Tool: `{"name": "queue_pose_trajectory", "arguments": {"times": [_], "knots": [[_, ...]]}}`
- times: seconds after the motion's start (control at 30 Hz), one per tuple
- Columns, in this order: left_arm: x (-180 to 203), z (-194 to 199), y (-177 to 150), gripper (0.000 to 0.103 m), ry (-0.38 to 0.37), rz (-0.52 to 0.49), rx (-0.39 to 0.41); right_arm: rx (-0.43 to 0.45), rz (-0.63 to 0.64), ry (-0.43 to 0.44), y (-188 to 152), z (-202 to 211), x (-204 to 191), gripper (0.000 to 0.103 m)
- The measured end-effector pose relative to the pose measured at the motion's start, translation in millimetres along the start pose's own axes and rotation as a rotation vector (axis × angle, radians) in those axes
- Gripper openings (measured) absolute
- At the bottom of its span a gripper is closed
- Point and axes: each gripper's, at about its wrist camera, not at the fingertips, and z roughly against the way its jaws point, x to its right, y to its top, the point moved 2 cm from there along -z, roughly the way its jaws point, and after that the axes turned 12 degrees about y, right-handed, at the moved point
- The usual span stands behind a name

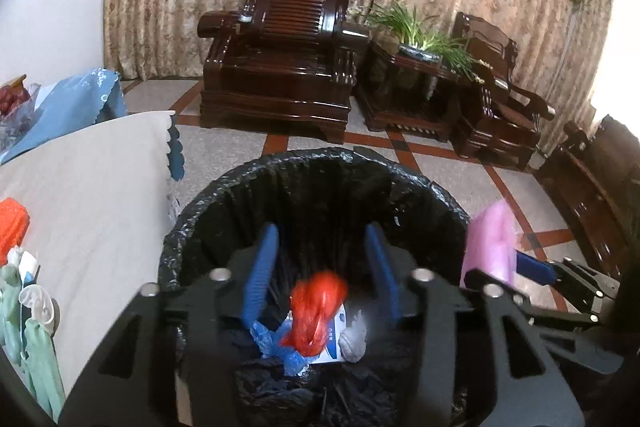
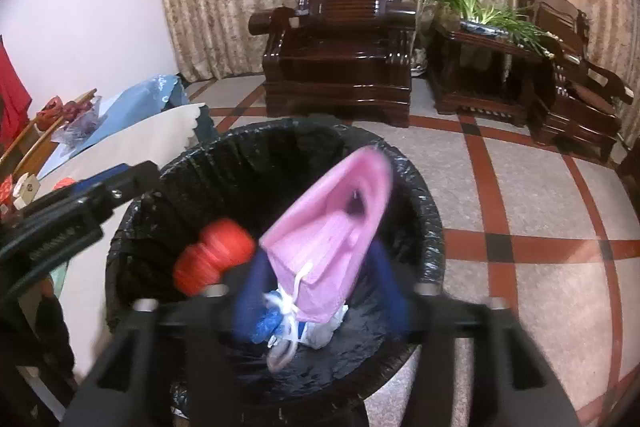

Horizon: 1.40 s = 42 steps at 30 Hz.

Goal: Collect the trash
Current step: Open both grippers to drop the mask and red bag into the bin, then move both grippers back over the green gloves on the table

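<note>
A round bin lined with a black bag (image 1: 320, 157) (image 2: 420, 187) stands on the floor below both grippers. My left gripper (image 1: 322, 229) is open over the bin; a blurred red crumpled wrapper (image 1: 316, 315) (image 2: 212, 259) hangs loose below its blue fingers (image 1: 262, 267). My right gripper (image 2: 320, 255) is open too, and a blurred pink bag (image 2: 336, 227) (image 1: 488, 247) sits loosely between its blue fingers (image 2: 246, 291). Blue and white scraps (image 1: 296, 355) (image 2: 280, 327) lie on the bin's bottom.
A table under a white cloth (image 1: 88, 195) stands left of the bin, with an orange item (image 1: 12, 223) and pale green things at its near edge. Dark wooden armchairs (image 1: 280, 67) and a plant stand (image 1: 412, 51) line the curtain across the tiled floor (image 2: 520, 207).
</note>
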Motion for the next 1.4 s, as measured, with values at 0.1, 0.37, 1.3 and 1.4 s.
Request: {"name": "queue_pose_trajectory", "arguments": {"times": [0.1, 0.37, 1.3, 1.4], "knots": [[-8, 5, 3, 0.069, 0.004, 0.031, 0.015, 0.015, 0.014, -0.01, 0, 2, -2, 0.087], [-45, 36, 9, 0.078, 0.09, 0.04, 0.076, 0.071, 0.035, 0.034, 9, 18, -21, 0.092], [-288, 153, -80, 0.09, 0.592, 0.24, 0.049, 0.044, 0.295, 0.427, -6, -38, -272, 0.097], [-305, 151, -91, 0.09, 0.604, 0.27, 0.038, 0.013, 0.306, 0.442, -16, -56, -291, 0.097]]}}
